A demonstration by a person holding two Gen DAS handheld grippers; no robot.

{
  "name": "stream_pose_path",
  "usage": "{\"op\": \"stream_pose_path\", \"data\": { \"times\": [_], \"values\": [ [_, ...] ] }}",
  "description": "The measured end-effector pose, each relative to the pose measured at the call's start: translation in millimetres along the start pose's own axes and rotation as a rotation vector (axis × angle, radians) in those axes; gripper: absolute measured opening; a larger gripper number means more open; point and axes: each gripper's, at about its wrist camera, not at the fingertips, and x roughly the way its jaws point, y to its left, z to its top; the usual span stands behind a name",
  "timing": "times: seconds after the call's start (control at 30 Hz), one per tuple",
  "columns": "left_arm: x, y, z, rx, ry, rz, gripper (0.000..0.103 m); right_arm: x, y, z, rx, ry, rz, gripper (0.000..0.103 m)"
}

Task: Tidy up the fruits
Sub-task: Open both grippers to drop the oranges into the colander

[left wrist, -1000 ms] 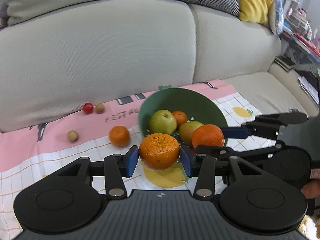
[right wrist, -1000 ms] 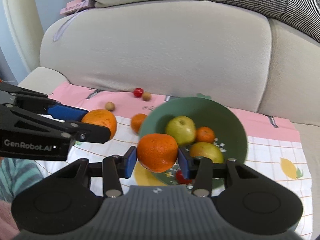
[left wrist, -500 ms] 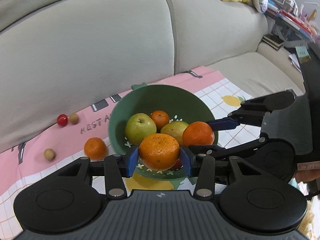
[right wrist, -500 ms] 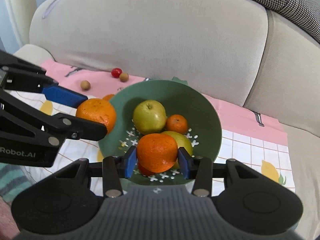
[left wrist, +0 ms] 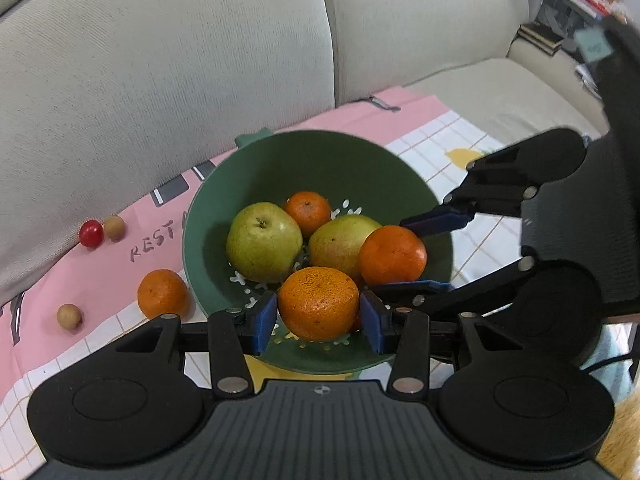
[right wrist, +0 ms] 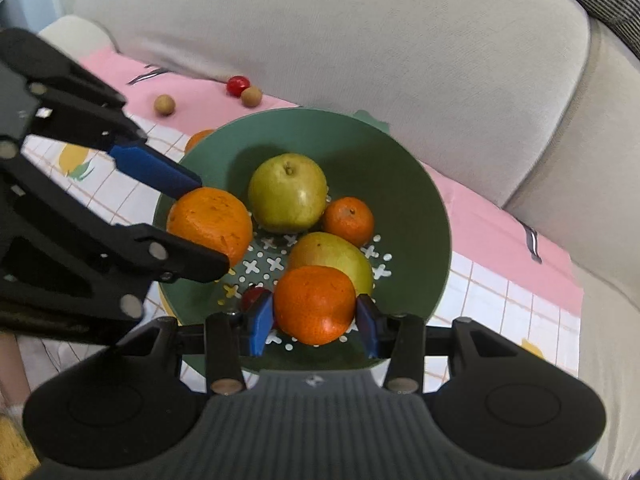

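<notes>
**Two oranges over a crowded bowl: mind the landing**

Your left gripper (left wrist: 319, 322) is closed on a pale, pitted orange (left wrist: 319, 303), blue pads pressed to both its sides. Your right gripper (right wrist: 315, 323) is closed the same way on a deeper-coloured, smoother orange (right wrist: 315, 304). Both fruits hang over the green bowl (left wrist: 280, 160), the left one above its near-left rim, the right one above its near-right part, and the two grippers sit close beside each other.

The bowl rests on the patterned cloth (left wrist: 420, 152) spread over the sofa seat, near the cloth's back edge. Inside it lie a green apple (left wrist: 264, 242), a second green-yellow fruit (left wrist: 340, 240), a small mandarin (left wrist: 308, 212) and, in the right wrist view, something red (right wrist: 254, 298) near the front wall.

The risks look like these:

- If you let go from this height, an orange may bounce off the fruit underneath and roll over the rim.
- The bowl sits on soft upholstery, so weight added at the near side could tip it.
- If both grippers open together they may knock each other.

Left on the cloth, toward its left edge, are another mandarin (left wrist: 163, 294), a red berry (left wrist: 91, 233) and two small brown fruits (left wrist: 114, 227) (left wrist: 69, 317).
</notes>
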Motion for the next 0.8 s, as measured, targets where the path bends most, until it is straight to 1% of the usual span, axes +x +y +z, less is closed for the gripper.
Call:
{"op": "stream_pose_path", "data": {
  "times": [0.17, 0.33, 0.57, 0.67, 0.8],
  "values": [
    [11.9, -0.3, 0.3, 0.038, 0.044, 0.005, 0.051, 0.1, -0.5, 2.2, -0.065, 0.028, 0.015, 0.043],
    [25.5, 0.9, -0.6, 0.043, 0.09, -0.002, 0.051, -0.5, -7.6, 0.3, -0.036, 0.059, 0.034, 0.043],
    [42.4, 2.7, -3.0, 0.042, 0.159, 0.008, 0.051, 1.4, -5.8, -5.9, -0.027, 0.09, 0.041, 0.043],
    [43.6, 0.4, -2.4, 0.052, 0.163, 0.011, 0.051, 4.0, -6.6, -3.8, -0.011, 0.098, 0.05, 0.043],
    [44.5, 1.2, -2.6, 0.05, 0.167, 0.004, 0.051, 5.2, -2.6, -3.2, -0.036, 0.109, 0.051, 0.043]
  ]
}}
